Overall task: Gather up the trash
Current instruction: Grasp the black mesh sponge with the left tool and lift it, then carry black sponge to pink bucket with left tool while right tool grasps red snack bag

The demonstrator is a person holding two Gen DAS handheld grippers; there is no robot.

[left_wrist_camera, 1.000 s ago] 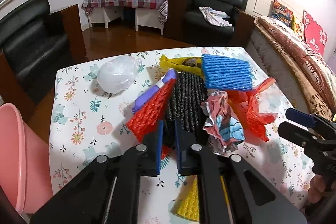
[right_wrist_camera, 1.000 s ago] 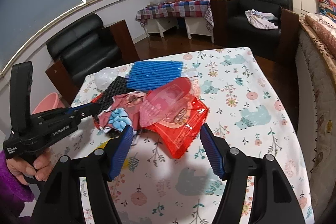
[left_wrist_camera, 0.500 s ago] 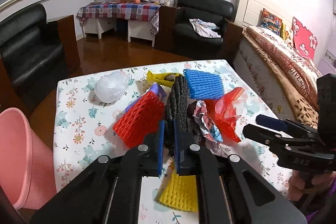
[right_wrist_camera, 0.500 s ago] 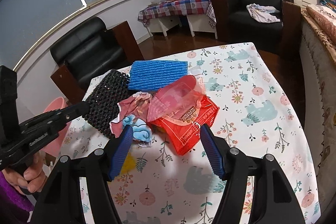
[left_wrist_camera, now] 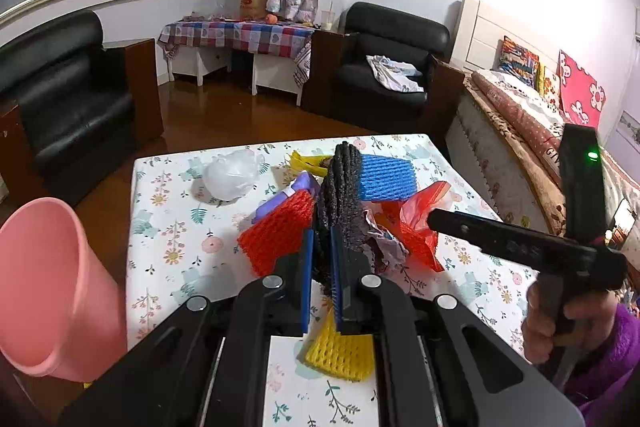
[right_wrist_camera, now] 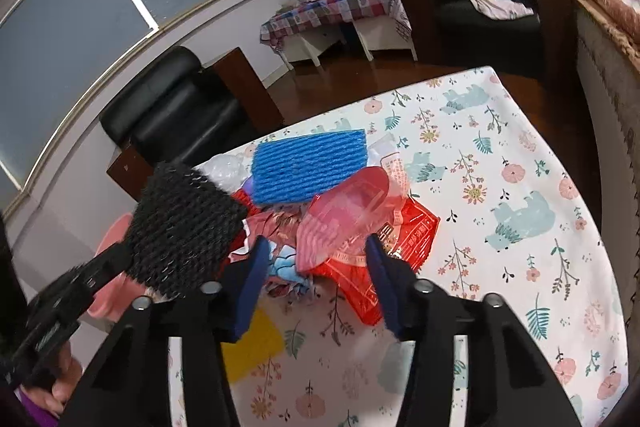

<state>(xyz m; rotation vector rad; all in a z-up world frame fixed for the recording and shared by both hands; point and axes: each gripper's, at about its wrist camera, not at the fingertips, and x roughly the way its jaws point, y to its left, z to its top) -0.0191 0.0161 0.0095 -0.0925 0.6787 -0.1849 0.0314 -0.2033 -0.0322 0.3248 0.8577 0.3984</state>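
Up off tbl: black foam net [left_wrist_camera: 340,187], ribbed, in L tongs [left_wrist_camera: 321,255].

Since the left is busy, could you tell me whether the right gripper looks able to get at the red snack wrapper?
Probably yes: the right gripper is open just above the red snack wrapper, though a pink plastic piece lies over it.

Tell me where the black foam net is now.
The black foam net is clamped in the left claw, raised above the trash pile, with the red foam net on its left.
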